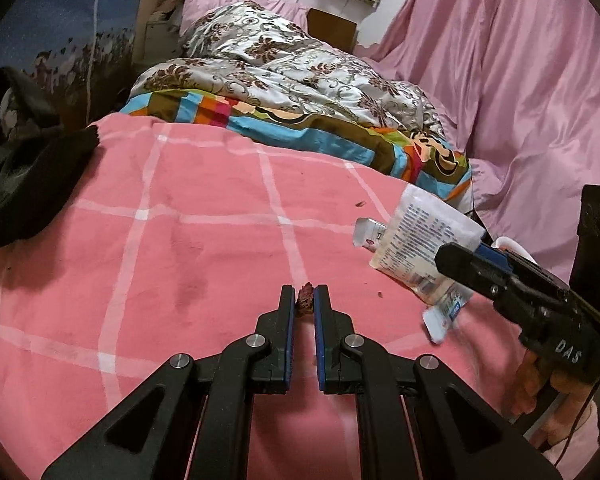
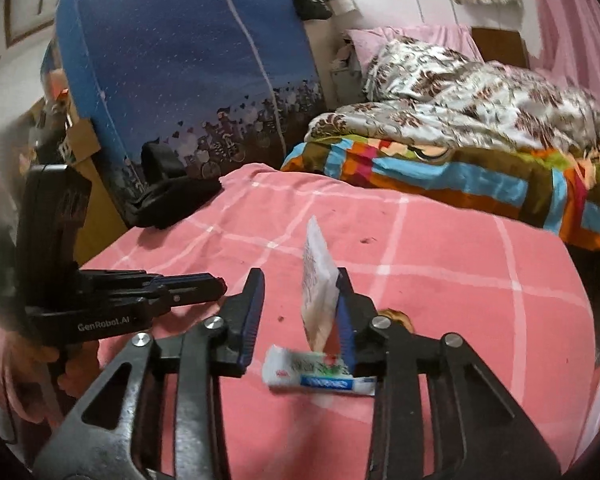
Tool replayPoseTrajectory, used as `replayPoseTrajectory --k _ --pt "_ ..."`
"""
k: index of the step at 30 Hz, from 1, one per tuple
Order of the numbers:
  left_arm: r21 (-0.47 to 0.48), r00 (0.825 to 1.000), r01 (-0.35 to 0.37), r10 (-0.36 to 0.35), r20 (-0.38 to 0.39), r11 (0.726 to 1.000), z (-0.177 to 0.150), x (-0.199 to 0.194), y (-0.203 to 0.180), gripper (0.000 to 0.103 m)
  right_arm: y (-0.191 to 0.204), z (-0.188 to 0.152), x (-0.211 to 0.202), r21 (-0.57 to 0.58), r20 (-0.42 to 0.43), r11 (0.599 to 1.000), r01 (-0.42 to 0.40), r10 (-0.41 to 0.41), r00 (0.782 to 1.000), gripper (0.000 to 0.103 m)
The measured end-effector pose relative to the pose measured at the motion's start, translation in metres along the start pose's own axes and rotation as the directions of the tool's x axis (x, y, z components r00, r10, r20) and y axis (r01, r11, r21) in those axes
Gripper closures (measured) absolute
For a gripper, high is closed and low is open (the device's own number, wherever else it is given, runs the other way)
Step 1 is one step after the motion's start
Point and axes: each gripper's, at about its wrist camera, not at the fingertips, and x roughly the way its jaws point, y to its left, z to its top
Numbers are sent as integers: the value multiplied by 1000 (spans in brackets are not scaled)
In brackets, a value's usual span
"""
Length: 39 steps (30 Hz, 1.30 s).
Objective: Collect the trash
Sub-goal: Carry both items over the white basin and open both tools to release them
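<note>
In the left wrist view my left gripper (image 1: 305, 290) is shut on a small dark reddish scrap (image 1: 305, 303) just above the pink checked bedspread (image 1: 180, 240). My right gripper (image 2: 300, 276) stands open. A white printed pouch (image 2: 318, 292) leans upright against its right finger. A blurred white tube-like wrapper (image 2: 320, 374) hangs or lies just below the fingers. From the left wrist view, the right gripper (image 1: 446, 256) comes in from the right with the pouch (image 1: 424, 240) at its tip. The left gripper (image 2: 220, 283) appears at the left of the right wrist view.
Small dark crumbs (image 1: 360, 203) dot the bedspread. A black garment (image 1: 24, 168) lies at the bed's left edge. A floral and colourful quilt (image 1: 292, 92) is heaped at the far end. Pink drapery (image 1: 520, 80) hangs on the right, and a blue fabric wardrobe (image 2: 180, 72) stands left.
</note>
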Motion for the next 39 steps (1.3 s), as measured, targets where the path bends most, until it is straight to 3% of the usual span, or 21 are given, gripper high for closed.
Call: replayPoseTrajectory --k 8,9,11,13,19,25,30,35,39 --pt "-14 1000 -7 7 9 1000 -2 -9 6 96 6 -2 8 -25 -26 999 25 -26 999 64" --pt "-13 1000 -8 8 9 1000 -2 -8 7 96 7 -3 8 -34 -32 999 39 -41 999 66" --pt "-1 1000 -11 11 15 1000 -2 -10 5 96 8 -6 7 -56 -42 996 65 -67 997 88" --pt "17 999 -20 20 27 1000 -2 -11 -1 96 7 -7 5 -52 -42 996 67 -69 997 90" --pt "103 992 -72 60 114 992 -7 -23 -23 96 2 -2 -18 -9 61 999 38 -37 997 92" --pt "167 974 -109 72 216 980 -11 -33 -47 96 -3 1 -49 14 191 998 57 -59 980 92" --pt "206 941 -101 26 337 973 -5 -51 -74 96 -2 -3 -87 -14 334 992 126 -114 936 92" --pt "278 894 -84 -51 445 957 1 -68 -117 96 -6 -10 -132 -8 468 981 196 -169 867 92" --pt "360 874 -53 -131 468 932 2 -71 -155 96 -16 -18 -164 31 533 967 251 -229 815 92"
